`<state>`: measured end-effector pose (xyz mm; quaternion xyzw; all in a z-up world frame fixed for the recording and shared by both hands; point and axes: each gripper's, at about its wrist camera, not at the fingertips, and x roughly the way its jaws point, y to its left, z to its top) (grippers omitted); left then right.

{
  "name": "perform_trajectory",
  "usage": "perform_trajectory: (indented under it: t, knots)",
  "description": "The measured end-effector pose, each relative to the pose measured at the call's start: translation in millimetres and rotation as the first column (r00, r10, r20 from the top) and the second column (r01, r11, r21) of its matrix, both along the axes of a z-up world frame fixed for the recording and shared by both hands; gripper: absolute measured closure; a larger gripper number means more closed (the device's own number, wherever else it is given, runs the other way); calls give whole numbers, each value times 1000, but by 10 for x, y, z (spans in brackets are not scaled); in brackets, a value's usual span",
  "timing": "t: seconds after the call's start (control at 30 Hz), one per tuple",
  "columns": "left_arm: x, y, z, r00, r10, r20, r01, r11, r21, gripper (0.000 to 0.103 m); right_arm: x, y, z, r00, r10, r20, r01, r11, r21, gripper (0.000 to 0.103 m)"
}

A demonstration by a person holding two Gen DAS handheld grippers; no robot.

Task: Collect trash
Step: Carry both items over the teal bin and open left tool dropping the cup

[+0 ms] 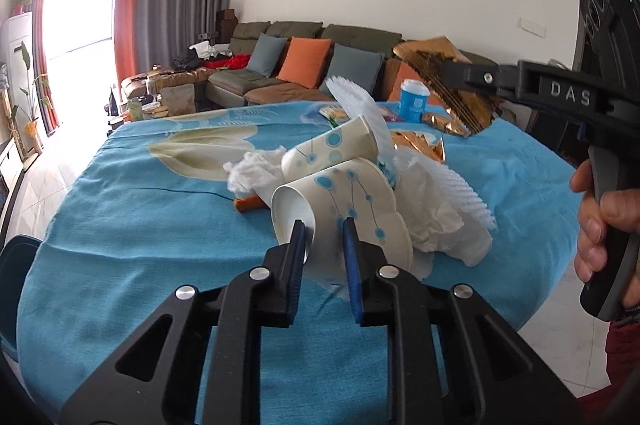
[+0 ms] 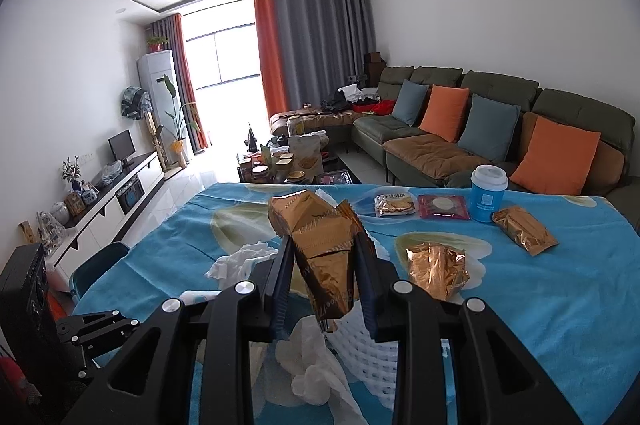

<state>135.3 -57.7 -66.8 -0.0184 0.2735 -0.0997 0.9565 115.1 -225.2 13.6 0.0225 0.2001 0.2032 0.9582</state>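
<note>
Trash is heaped near the middle of the tabletop (image 1: 132, 225), which is covered by a blue cloth: two paper cups (image 1: 340, 201) lying on their sides, crumpled tissue (image 1: 256, 173), white foam netting (image 1: 456, 185) and a gold wrapper (image 1: 420, 145) tucked among them.

The left gripper (image 1: 324, 237) is seen with its jaws clamped across the wall of the nearer paper cup, just behind its rim. The long axis of this cup is laid nearly flat, with the mouth turned toward the left of the left wrist view, so the cup is held crosswise to the jaws.

The right gripper (image 2: 324, 277) is held above the heap, its jaws closed on a second, crumpled gold wrapper (image 2: 320, 245), which is lifted clear of the cloth. In the left wrist view it is seen high on the right, beyond the pile.

No bin can be made out with certainty in either view. Toward the far edge, sealed snack packets (image 2: 392, 205), a blue lidded cup (image 2: 488, 193) and another gold packet (image 2: 524, 229) are left well apart from the heap.

The left jaws are judged nearer to the heap, the pile lying directly ahead of them.
</note>
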Motion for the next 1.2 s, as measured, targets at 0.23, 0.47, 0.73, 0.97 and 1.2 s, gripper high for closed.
perform_trajectory:
  t: [0.23, 0.47, 0.73, 0.97, 1.2]
  knots:
    - [-170, 316, 166, 996, 71, 54, -70, 997, -18, 84, -56, 187, 140, 998, 45, 48, -45, 999, -18, 75]
    - [-307, 828, 260, 975, 203, 89, -200, 979, -41, 84, -55, 681, 216, 986, 154, 65, -151, 987, -58, 75]
    - [-533, 1595, 308, 916, 385, 110, -380, 923, -63, 84, 20, 1483, 174, 946, 322, 43, -316, 943, -106, 75]
    - [-817, 2299, 340, 830, 542, 127, -540, 840, -58, 84, 81, 2142, 201, 889, 458, 14, -452, 881, -137, 75]
    - [-1060, 3013, 273, 733, 672, 103, -673, 739, -35, 84, 135, 2908, 141, 794, 603, -81, -608, 782, -140, 75]
